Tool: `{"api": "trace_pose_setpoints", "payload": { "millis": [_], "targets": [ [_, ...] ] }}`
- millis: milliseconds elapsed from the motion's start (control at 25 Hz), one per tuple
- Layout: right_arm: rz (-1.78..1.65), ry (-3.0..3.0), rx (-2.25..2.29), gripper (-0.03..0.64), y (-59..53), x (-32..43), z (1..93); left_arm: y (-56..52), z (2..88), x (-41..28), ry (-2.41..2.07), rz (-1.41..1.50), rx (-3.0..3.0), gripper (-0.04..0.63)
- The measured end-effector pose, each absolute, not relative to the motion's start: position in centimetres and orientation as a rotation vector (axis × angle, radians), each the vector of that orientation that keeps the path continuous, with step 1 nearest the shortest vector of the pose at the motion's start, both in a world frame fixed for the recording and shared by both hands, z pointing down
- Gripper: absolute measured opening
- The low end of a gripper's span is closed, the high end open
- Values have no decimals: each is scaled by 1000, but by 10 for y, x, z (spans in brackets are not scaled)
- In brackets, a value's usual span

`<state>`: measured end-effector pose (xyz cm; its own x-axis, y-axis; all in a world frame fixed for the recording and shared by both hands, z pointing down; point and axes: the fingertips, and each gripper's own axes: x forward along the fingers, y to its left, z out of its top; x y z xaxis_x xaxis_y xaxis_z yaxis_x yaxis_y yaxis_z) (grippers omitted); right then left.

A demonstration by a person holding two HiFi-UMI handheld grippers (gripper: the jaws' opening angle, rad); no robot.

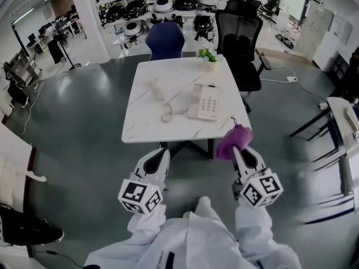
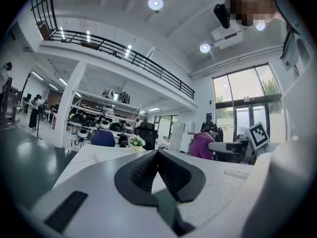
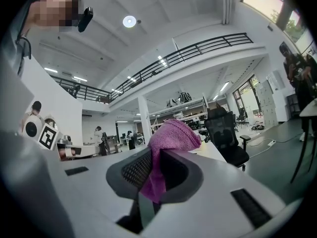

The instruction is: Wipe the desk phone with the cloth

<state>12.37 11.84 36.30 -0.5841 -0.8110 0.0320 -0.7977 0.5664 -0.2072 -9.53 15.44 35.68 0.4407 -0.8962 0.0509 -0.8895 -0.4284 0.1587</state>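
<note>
A white desk phone lies on the white marble table, its handset off the base to the left on a coiled cord. My right gripper is shut on a purple cloth, held in the air just off the table's near right corner. In the right gripper view the cloth bunches out above the jaws. My left gripper is shut and empty, in front of the table's near edge. Its jaws meet in the left gripper view.
A small potted plant stands at the table's far edge. A blue chair and a black office chair are behind the table. Another desk is at the right. Grey floor surrounds the table.
</note>
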Motion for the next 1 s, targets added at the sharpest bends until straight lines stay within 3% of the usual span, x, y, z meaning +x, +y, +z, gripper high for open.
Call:
{"api": "trace_pose_setpoints", "payload": {
  "millis": [1000],
  "targets": [
    [-437, 2795, -1352, 32, -102, 130, 400, -49, 391, -83, -1594, -26, 2402, -2]
  ]
}}
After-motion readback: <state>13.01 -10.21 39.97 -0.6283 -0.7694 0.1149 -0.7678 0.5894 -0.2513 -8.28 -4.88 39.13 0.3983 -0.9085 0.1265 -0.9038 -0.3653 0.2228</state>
